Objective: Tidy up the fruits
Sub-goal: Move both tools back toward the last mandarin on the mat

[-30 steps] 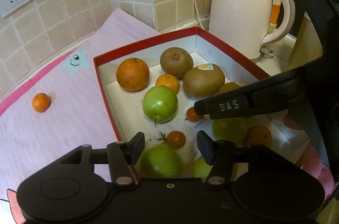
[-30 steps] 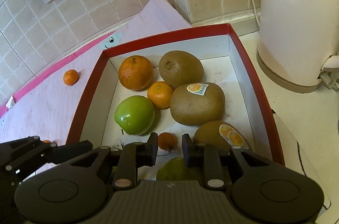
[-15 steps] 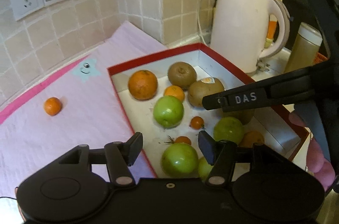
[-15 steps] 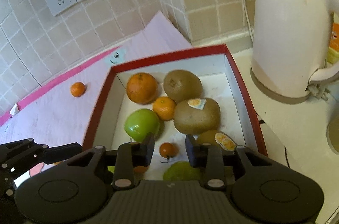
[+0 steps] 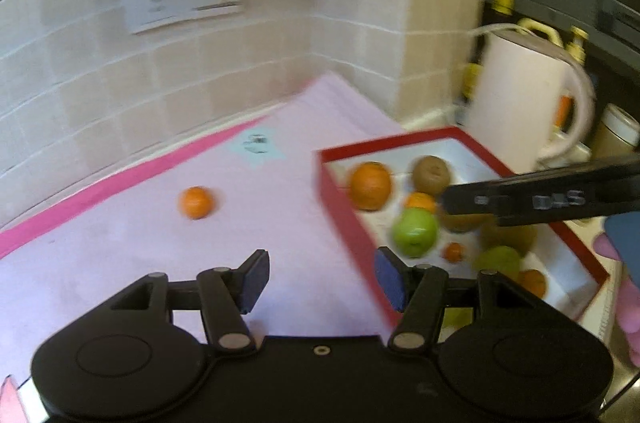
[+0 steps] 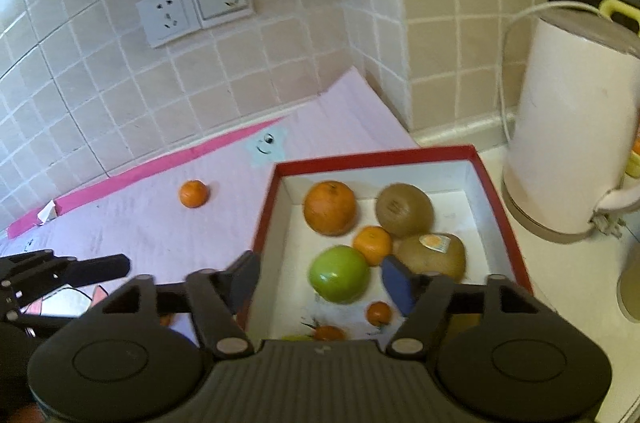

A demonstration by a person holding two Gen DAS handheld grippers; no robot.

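Observation:
A red box (image 6: pixel 265 213) with a white inside holds an orange (image 6: pixel 329 207), two kiwis (image 6: pixel 404 209), a green apple (image 6: pixel 339 273), a mandarin (image 6: pixel 372 244) and a small tomato (image 6: pixel 379 313). My right gripper (image 6: pixel 320 279) hovers over the box's near-left part. Its jaws are opening and nothing sits between them. On the pink mat (image 5: pixel 140 243) lies a lone small orange (image 5: pixel 196 202), to the left of the box (image 5: pixel 344 223). My left gripper (image 5: pixel 322 279) stands open and empty above the mat by the box's left wall. The left wrist view is blurred.
A white kettle (image 6: pixel 568 143) stands right of the box against the tiled wall, its cord trailing behind. Two wall sockets (image 6: pixel 196 9) sit above the mat. A person's fingers (image 5: pixel 624 303) show at the right edge. More green fruit lies in the box's near end.
The right gripper's jaws spread wide and let go of the small tomato, which stays in the box. Both grippers rose and drew back; the left one swung left over the mat.

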